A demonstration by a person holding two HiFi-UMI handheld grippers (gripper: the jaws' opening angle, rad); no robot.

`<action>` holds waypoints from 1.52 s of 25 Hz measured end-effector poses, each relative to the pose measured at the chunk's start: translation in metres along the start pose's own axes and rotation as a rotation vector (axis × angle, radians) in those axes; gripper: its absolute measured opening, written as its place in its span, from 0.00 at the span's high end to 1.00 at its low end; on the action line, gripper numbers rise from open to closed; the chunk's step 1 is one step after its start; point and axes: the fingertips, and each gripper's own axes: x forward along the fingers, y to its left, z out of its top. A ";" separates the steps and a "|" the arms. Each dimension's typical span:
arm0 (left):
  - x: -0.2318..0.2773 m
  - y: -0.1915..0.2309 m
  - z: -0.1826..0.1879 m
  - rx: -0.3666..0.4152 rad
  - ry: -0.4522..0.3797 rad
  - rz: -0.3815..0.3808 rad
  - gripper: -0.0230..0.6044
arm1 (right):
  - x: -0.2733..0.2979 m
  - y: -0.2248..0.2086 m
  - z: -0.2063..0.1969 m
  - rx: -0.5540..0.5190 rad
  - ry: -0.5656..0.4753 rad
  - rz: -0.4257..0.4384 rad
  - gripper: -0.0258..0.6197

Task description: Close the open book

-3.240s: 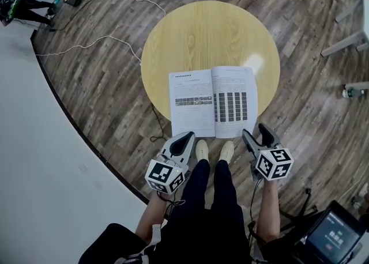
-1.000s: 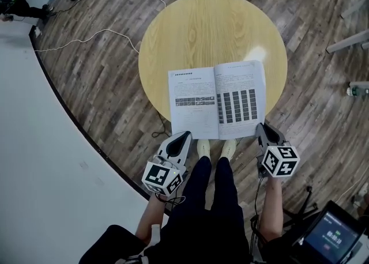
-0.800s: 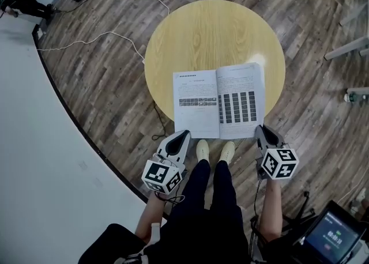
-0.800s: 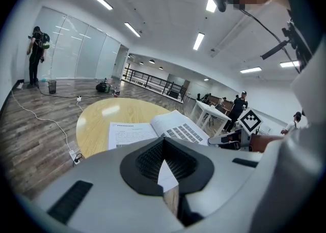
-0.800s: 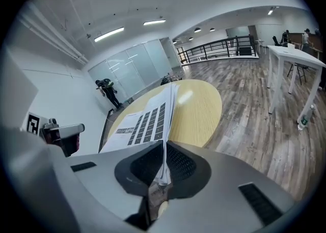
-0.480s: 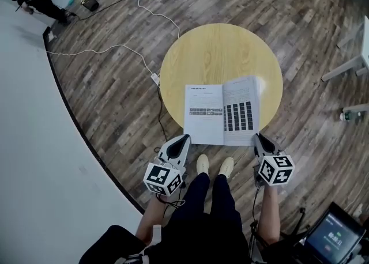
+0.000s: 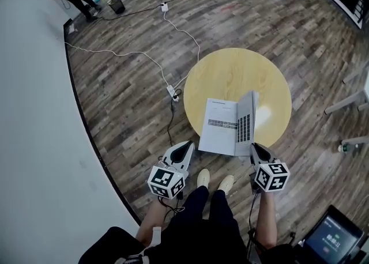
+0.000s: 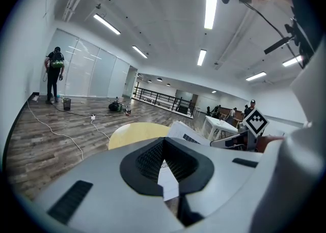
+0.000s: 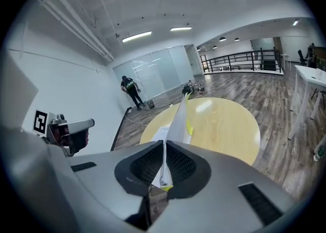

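Right tongs (image 7: 254, 147), gripping book page (image 7: 245, 123), have raised it upright; left tongs (image 7: 187, 144) closed; spine (image 7: 237, 121) points away.

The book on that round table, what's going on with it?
A person holding a gripper in each hand is closing the book. The right gripper is shut on the right-hand pages, which stand up on edge, while the left-hand page lies flat on the round table. The left gripper hovers just off the book's near left corner.
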 end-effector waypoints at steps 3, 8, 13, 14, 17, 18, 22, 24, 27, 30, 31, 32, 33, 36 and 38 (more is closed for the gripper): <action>-0.013 0.012 0.003 -0.010 -0.014 0.026 0.97 | 0.009 0.019 0.006 -0.024 0.004 0.030 0.92; -0.032 0.032 -0.002 -0.037 -0.021 0.066 0.97 | 0.030 0.051 0.008 -0.059 0.028 0.082 0.92; -0.048 0.053 -0.012 -0.062 -0.035 0.101 0.97 | 0.051 0.079 -0.001 -0.088 0.064 0.124 0.92; -0.050 0.058 -0.013 -0.067 -0.036 0.108 0.97 | 0.056 0.084 -0.003 -0.092 0.072 0.132 0.92; -0.054 0.073 -0.019 -0.086 -0.035 0.131 0.97 | 0.072 0.098 -0.009 -0.112 0.104 0.154 0.92; -0.054 0.078 -0.022 -0.095 -0.032 0.137 0.97 | 0.078 0.101 -0.011 -0.121 0.117 0.159 0.92; -0.057 0.097 -0.038 -0.127 -0.013 0.159 0.97 | 0.100 0.117 -0.024 -0.148 0.170 0.181 0.92; -0.057 0.105 -0.047 -0.142 -0.003 0.169 0.97 | 0.109 0.123 -0.032 -0.149 0.193 0.193 0.92; -0.056 0.115 -0.058 -0.160 0.010 0.182 0.97 | 0.122 0.127 -0.042 -0.148 0.222 0.206 0.92; -0.056 0.121 -0.066 -0.180 0.023 0.192 0.97 | 0.135 0.129 -0.052 -0.151 0.256 0.211 0.92; -0.056 0.123 -0.070 -0.187 0.027 0.196 0.97 | 0.138 0.129 -0.055 -0.151 0.267 0.211 0.92; -0.057 0.125 -0.074 -0.194 0.031 0.201 0.97 | 0.142 0.129 -0.059 -0.150 0.278 0.211 0.92; -0.058 0.127 -0.078 -0.200 0.035 0.207 0.97 | 0.145 0.129 -0.063 -0.149 0.288 0.212 0.92; -0.059 0.133 -0.088 -0.215 0.046 0.224 0.97 | 0.153 0.128 -0.073 -0.148 0.317 0.213 0.92; -0.060 0.138 -0.093 -0.225 0.050 0.234 0.97 | 0.159 0.126 -0.079 -0.153 0.340 0.209 0.92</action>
